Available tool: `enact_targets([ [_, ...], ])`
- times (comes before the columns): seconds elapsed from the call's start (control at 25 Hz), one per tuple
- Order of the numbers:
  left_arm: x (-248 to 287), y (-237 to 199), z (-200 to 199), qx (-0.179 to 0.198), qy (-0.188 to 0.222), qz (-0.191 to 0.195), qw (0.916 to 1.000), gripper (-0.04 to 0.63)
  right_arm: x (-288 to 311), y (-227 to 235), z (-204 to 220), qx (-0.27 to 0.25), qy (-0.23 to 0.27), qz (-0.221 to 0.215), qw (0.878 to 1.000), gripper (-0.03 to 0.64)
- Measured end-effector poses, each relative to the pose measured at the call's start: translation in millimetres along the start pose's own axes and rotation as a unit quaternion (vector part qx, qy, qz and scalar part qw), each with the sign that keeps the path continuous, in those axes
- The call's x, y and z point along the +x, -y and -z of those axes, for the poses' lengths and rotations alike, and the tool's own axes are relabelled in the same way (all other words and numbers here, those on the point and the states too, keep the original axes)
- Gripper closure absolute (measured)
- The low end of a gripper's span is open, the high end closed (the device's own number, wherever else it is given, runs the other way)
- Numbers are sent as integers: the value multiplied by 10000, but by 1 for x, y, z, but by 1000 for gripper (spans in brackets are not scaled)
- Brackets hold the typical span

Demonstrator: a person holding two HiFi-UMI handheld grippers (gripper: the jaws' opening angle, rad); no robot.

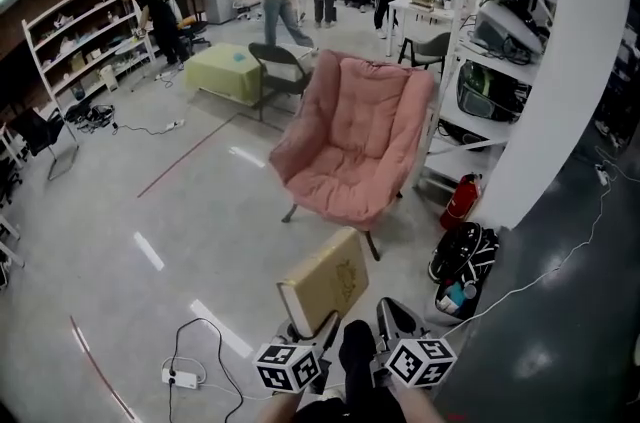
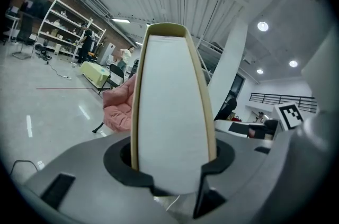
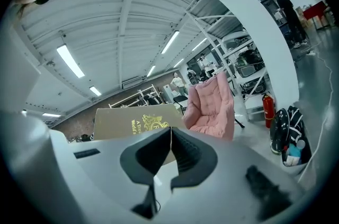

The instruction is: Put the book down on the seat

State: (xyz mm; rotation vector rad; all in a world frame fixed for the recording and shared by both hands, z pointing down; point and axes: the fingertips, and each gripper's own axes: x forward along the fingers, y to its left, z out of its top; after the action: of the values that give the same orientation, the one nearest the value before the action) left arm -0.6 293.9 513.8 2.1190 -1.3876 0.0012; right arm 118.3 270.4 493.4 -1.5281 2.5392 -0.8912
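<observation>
A thick tan hardback book [image 1: 325, 281] with a gilt emblem stands tilted in my left gripper [image 1: 312, 329], low in the head view. In the left gripper view the book's white page edge [image 2: 170, 127] fills the gap between the jaws, and the left gripper [image 2: 172, 167] is shut on it. The pink cushioned chair [image 1: 355, 146] stands a few steps ahead on the floor, its seat bare. My right gripper [image 1: 397, 316] is just right of the book, shut with nothing between its jaws [image 3: 169, 151]. In the right gripper view the book's cover [image 3: 135, 121] and the chair [image 3: 212, 106] show beyond.
A red fire extinguisher [image 1: 461, 201] and a black backpack [image 1: 462, 256] sit right of the chair by a white pillar [image 1: 560, 81]. A power strip with its cable [image 1: 180, 376] lies at lower left. A yellow-green table [image 1: 225, 71], a black chair [image 1: 280, 66] and several people are further back.
</observation>
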Motion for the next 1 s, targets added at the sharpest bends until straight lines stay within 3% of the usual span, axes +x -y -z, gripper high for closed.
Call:
enact_targets([
  [0.32, 72, -30, -41, -99, 106, -117, 9998, 370, 78, 28, -32, -20, -77, -116, 9999, 603],
  [1.0, 209, -44, -111, -57, -10, -151, 9999, 370, 196, 104, -125, 44, -59, -211, 9998, 603],
])
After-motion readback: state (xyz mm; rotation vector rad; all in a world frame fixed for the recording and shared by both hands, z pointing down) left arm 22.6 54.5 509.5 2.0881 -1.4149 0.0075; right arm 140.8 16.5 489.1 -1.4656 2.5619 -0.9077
